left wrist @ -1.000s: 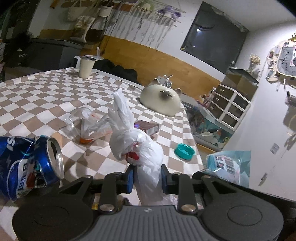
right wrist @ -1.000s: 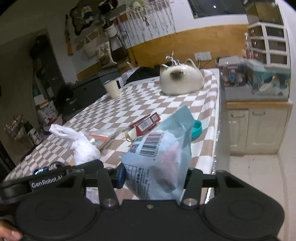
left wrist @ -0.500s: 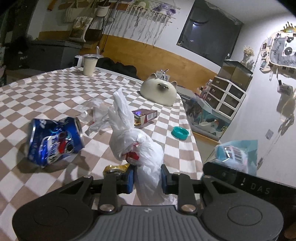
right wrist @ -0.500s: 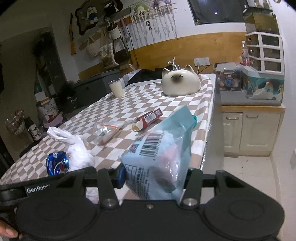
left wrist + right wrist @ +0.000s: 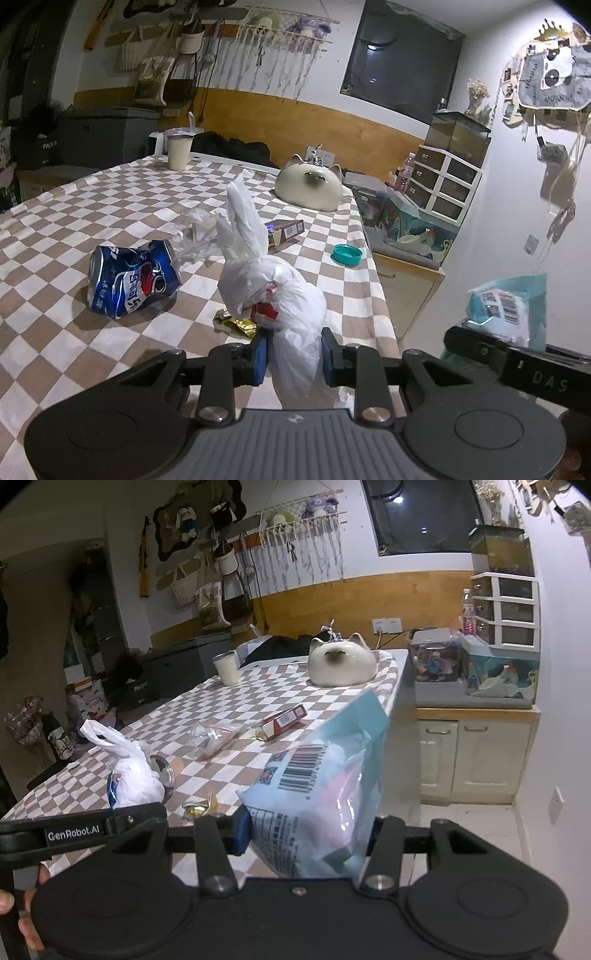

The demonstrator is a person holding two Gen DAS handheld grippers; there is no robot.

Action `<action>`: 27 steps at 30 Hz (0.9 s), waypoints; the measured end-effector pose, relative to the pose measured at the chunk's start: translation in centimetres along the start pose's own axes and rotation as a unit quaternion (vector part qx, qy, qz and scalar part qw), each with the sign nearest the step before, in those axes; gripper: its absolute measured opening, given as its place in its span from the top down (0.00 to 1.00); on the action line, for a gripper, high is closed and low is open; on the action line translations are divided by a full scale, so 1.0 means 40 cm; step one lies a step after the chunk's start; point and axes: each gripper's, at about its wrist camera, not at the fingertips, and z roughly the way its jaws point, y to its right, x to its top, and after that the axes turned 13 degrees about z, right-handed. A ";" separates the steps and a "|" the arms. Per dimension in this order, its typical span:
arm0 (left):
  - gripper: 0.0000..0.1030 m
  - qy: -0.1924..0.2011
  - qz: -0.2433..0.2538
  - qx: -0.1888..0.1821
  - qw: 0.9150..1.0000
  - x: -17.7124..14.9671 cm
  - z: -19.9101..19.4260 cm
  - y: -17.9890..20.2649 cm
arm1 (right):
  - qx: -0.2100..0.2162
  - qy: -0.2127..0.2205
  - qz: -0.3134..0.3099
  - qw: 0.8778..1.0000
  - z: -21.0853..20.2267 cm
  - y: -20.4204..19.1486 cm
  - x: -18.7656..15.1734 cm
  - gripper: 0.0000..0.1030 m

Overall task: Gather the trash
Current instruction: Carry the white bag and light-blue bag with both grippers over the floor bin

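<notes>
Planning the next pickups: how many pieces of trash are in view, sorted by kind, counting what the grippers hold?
Plastic bags and packets: 3 (white bag in left gripper, blue packet in right gripper, clear bag on table)
Cans: 1 (crushed blue can)
Boxes: 1 (red carton)
Wrappers: 1 (gold wrapper)
Lids: 1 (teal lid)
Total: 7

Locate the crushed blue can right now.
In the left wrist view the crushed blue can lies on its side on the checkered table, left of the white bag in the left gripper.
</notes>
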 end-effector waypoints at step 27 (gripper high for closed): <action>0.71 -0.010 0.096 -0.089 0.991 -0.034 0.041 0.379 | -0.112 0.048 0.032 0.992 -0.256 0.285 -0.044 0.51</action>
